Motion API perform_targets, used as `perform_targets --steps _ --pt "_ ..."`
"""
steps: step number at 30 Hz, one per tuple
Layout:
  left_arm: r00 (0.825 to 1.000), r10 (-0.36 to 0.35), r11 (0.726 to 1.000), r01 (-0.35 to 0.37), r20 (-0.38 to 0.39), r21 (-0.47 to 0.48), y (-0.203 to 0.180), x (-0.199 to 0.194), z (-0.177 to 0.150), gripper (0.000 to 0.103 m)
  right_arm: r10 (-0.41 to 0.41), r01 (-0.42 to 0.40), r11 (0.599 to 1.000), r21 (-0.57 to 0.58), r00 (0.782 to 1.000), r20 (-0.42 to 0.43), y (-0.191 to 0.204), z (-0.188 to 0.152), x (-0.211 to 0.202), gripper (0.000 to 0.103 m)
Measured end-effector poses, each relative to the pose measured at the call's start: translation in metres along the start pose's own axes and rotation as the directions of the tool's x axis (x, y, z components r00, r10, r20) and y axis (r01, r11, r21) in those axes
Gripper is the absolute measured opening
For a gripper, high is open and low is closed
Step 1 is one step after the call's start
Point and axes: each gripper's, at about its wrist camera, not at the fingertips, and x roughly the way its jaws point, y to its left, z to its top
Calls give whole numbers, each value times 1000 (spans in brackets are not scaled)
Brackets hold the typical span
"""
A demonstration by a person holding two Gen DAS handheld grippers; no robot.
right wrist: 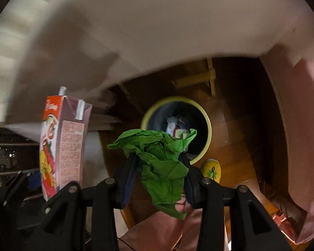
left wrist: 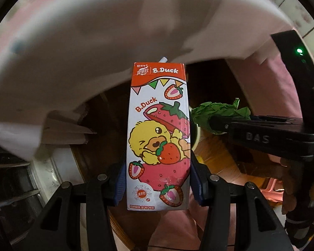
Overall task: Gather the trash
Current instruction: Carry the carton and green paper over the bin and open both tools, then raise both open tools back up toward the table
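My left gripper [left wrist: 158, 179] is shut on an upright B.Duck strawberry milk carton [left wrist: 158, 138] with a white straw on top. The carton also shows in the right wrist view [right wrist: 61, 146], at the left. My right gripper [right wrist: 159, 163] is shut on a crumpled green paper [right wrist: 159, 156]; the left wrist view shows that paper [left wrist: 217, 110] held in the right gripper [left wrist: 211, 123] to the carton's right. Both are held in the air above the floor. A round bin with a yellow-green rim [right wrist: 208, 129] stands on the floor below, just beyond the green paper, with trash inside.
A white tablecloth edge [right wrist: 136, 31] hangs across the top of both views [left wrist: 94, 31]. Below are a dark wooden floor [right wrist: 236, 125], wooden chair legs [right wrist: 211, 77], a yellow slipper [right wrist: 211, 169] and the person's pink clothing [right wrist: 303, 125].
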Motion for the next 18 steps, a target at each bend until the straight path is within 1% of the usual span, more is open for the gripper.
perform_targets --steps 3,7,8,9,10,11,12,13,14,15,18 --pt "999 22 1000 -22 -24 6 -7 38 3 50 -14 14 1000 12 1000 -16 -12 6 38 41" --pt "999 38 999 -38 -19 0 -9 76 9 51 -18 18 1000 21 1000 -18 -25 14 83 44" --pt "999 39 999 -39 -22 -7 -9 83 10 57 -19 20 1000 21 1000 -18 -28 14 88 49" --pt "999 38 999 -38 -28 -18 -6 89 12 64 -24 24 999 22 1000 -15 -30 16 95 51" --pt "999 37 999 -37 -29 -30 -6 93 13 78 -22 22 1000 20 1000 -11 -32 17 99 54" --pt "999 34 998 -35 -23 -46 -4 96 14 84 -16 16 1000 18 1000 -6 -34 19 101 59" --pt "999 31 998 -32 -17 -56 -3 98 15 85 -13 13 1000 16 1000 -1 -32 19 103 61" --pt "999 30 997 -30 -13 -65 -1 98 16 89 -10 10 1000 11 1000 10 -32 20 102 65" --pt "999 34 997 -34 -10 -71 0 97 17 96 -8 8 1000 7 1000 16 -31 20 100 66" --pt "999 45 996 -45 -3 -79 1 96 17 97 -6 6 1000 3 1000 21 -31 21 98 66" --pt "998 52 994 -50 17 -95 5 87 18 98 6 -7 1000 4 1000 21 -30 21 92 66"
